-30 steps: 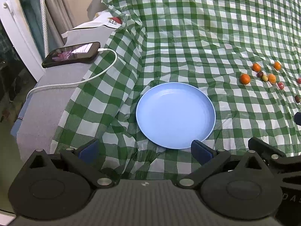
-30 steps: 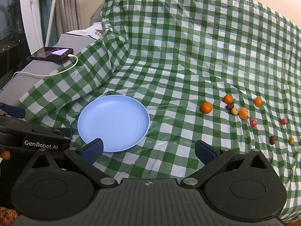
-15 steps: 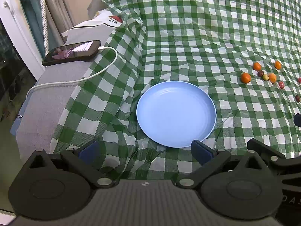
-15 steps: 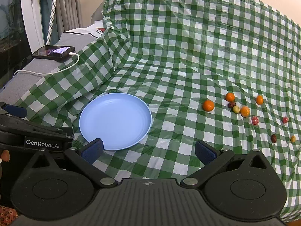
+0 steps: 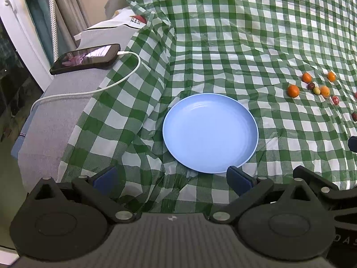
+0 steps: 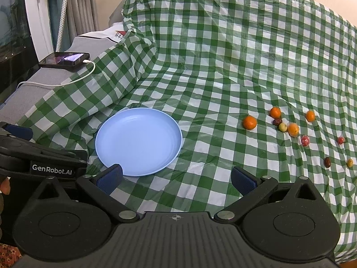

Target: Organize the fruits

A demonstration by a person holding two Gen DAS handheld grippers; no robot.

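Left gripper [image 5: 171,177], seen from its own wrist camera, is released, its two blue-padded fingers spread wide with only wrinkled cloth between them. A round, shallow, light-blue plastic plate [image 5: 169,131] lies bare on the green-and-white checked plastic tablecloth [image 5: 223,44], just beyond the fingertips at about 12 to 1 o'clock; the right fingertip [image 5: 236,177] lies close to the plate's near rim, though contact cannot be judged. The small loose fruits sit well apart from this gripper at about 2 o'clock: a round orange citrus fruit [image 5: 293,91] nearest the plate, with further orange, dark red and yellow-green pieces beyond it. A black smartphone [image 5: 86,58] with a lit screen rests on a grey fabric surface [image 5: 55,116] at 10 o'clock, a white charging cable [image 5: 93,90] plugged into it. Right gripper [image 6: 176,177], in its own wrist view, is likewise released and holds nothing. The plate [image 6: 104,143] lies at about 11 o'clock, its near rim just behind the left fingertip [image 6: 110,176]. The fruits are scattered at 1 to 2 o'clock, well apart from the fingers: the nearest orange citrus fruit [image 6: 250,122], a dark red date-like fruit [image 6: 327,162] and a small yellow fruit [image 6: 349,162] at the far right.
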